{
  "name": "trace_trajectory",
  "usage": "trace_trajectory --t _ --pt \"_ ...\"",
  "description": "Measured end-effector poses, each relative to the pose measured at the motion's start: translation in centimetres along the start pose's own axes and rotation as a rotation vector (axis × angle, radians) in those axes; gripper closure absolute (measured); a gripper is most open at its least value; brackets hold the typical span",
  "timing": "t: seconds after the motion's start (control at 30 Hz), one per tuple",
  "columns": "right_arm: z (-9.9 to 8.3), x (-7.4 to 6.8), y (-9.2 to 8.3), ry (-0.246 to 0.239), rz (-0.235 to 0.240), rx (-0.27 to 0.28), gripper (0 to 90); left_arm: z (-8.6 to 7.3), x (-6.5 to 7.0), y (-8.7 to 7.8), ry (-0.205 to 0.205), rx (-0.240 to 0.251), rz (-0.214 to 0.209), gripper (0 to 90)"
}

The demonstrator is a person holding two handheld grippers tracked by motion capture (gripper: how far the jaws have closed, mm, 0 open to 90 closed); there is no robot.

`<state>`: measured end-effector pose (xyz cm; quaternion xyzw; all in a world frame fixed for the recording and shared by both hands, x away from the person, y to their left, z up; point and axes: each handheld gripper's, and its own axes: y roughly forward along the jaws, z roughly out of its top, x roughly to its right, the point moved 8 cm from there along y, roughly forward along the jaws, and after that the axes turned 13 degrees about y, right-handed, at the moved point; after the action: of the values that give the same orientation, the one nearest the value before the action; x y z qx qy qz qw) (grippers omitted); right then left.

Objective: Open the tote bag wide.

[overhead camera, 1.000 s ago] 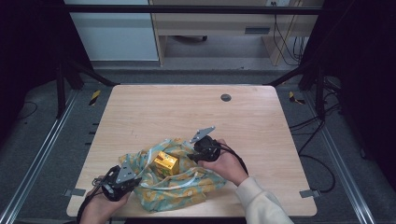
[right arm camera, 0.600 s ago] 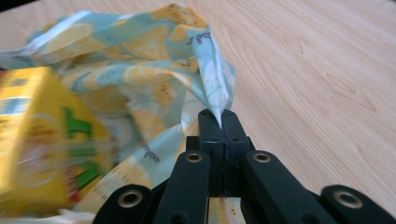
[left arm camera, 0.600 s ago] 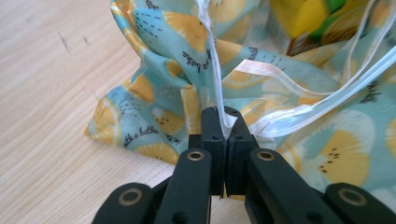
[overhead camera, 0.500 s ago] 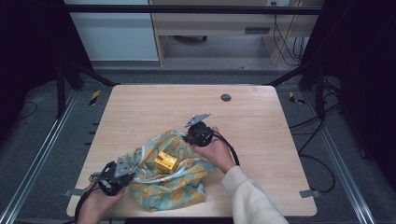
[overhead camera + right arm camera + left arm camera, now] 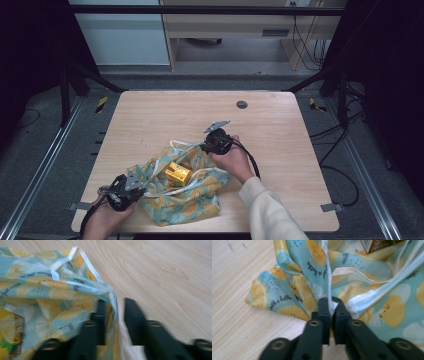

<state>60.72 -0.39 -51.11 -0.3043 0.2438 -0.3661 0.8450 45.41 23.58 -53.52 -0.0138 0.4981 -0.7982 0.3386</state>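
A teal drawstring bag [image 5: 190,197] printed with lemons lies at the table's near left, and a yellow box [image 5: 177,172] sits in its open mouth. My left gripper [image 5: 131,186] is at the bag's near-left corner. In the left gripper view its jaws [image 5: 329,300] have just eased a little but still pinch the bag's white hem [image 5: 328,277]. My right gripper [image 5: 210,145] is at the bag's far edge. Its jaws [image 5: 115,302] have just been opening and stand apart, with the bag's rim [image 5: 112,298] loose between them against the left jaw. A corner of the box [image 5: 10,332] shows inside.
The wooden table [image 5: 285,130] has a round dark grommet [image 5: 242,104] near its far edge. Metal rails run along both sides, and a desk and cabinet stand beyond. Cables trail from both grippers.
My right gripper has carried the bag's rim toward the table's far side, then spread its jaws. The bag's mouth has widened around the box. The left hand has hardly moved.
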Motion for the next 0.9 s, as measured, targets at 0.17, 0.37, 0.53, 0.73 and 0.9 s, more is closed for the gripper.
trace_trajectory --t 0.17,0.37,0.53,0.73,0.9 --pt "0.2 -1.0 -2.4 -0.045 -0.041 0.002 37.9 1.2 -0.8 -1.0 -0.025 0.093 0.089 57.3" --pt "0.0 -2.6 -5.2 -0.081 -0.019 0.072 31.4 2.7 -1.4 -2.6 -0.088 0.235 0.146 46.2" --pt "-2.2 -4.3 -6.5 -0.091 0.047 0.076 37.4 3.5 -1.2 -2.7 -0.065 0.257 0.161 44.6" --pt "-5.6 -6.1 -6.3 -0.109 0.118 0.034 37.4 3.6 -1.5 -1.2 -0.075 0.211 0.14 43.7" --pt "-8.0 -6.7 -5.6 -0.108 0.149 -0.019 33.9 2.4 -1.0 0.0 -0.069 0.127 0.092 42.5"
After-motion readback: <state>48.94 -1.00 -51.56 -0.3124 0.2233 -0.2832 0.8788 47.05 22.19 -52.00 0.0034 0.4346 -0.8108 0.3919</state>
